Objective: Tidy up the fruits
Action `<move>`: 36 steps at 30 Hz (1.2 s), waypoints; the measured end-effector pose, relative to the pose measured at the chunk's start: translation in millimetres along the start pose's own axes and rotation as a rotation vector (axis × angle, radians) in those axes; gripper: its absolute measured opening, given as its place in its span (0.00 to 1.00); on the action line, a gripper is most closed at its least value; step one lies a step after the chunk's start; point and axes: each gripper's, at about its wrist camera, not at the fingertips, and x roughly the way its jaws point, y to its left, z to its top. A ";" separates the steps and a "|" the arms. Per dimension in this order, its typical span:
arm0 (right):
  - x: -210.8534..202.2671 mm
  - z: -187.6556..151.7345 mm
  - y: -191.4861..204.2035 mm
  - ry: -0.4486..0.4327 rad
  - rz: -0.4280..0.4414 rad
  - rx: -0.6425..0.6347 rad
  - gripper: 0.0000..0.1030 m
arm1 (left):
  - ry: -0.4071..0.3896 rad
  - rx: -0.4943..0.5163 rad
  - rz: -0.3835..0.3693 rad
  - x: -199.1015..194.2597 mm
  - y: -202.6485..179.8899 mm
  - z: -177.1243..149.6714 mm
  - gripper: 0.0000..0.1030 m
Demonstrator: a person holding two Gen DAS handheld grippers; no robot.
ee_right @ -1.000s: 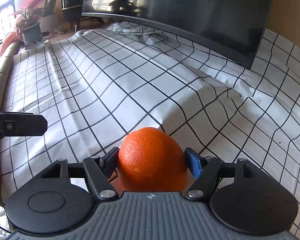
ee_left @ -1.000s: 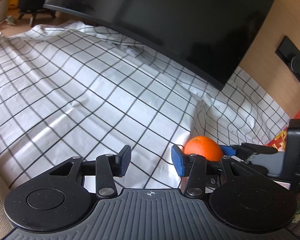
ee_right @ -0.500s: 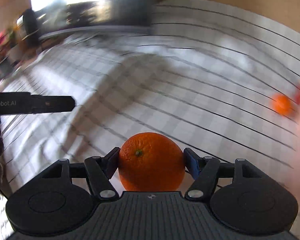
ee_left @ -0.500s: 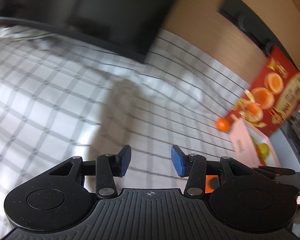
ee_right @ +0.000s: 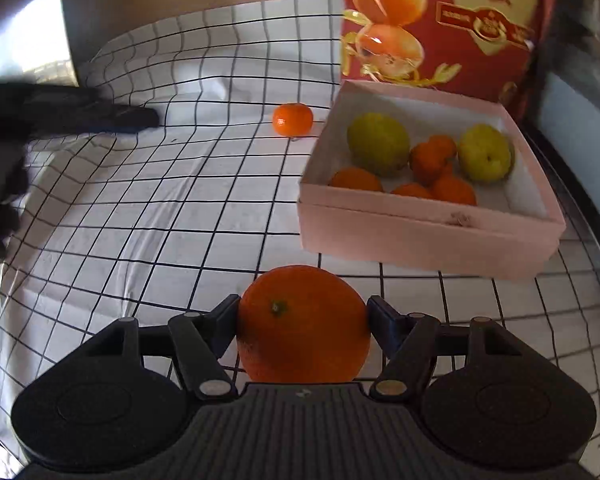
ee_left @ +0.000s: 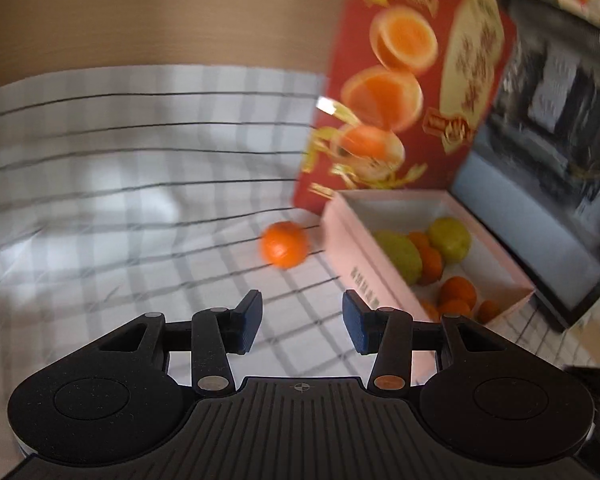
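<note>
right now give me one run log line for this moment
right gripper: holds orange | left gripper: jaws open, empty | pink box: fruit inside | small orange: loose on checked cloth | step: carrying

The right tongs (ee_right: pixel 303 322) grip a large orange (ee_right: pixel 303 325) between both pads, its stem end facing up toward the camera. Ahead of the tongs and to their right sits a pink box (ee_right: pixel 424 236) on the bench's white grid-lined cloth (ee_right: pixel 172 208); inside lie two yellow-green fruits (ee_right: pixel 378 144) and several small oranges (ee_right: pixel 432 160) — at least five, though they overlap. Farther ahead, just left of the box, a small mandarin (ee_right: pixel 292 119) rests alone on the cloth. Behind the box stands a red carton (ee_right: pixel 452 20) printed with oranges. Far to the left, a dark blurred shape (ee_right: pixel 72 112) — probably the other tongs — reaches in.
</note>
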 end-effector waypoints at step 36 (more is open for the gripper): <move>8.5 -36.7 12.4 -0.013 -0.032 -0.060 0.70 | 0.047 0.009 0.134 29.5 -5.9 -7.4 0.50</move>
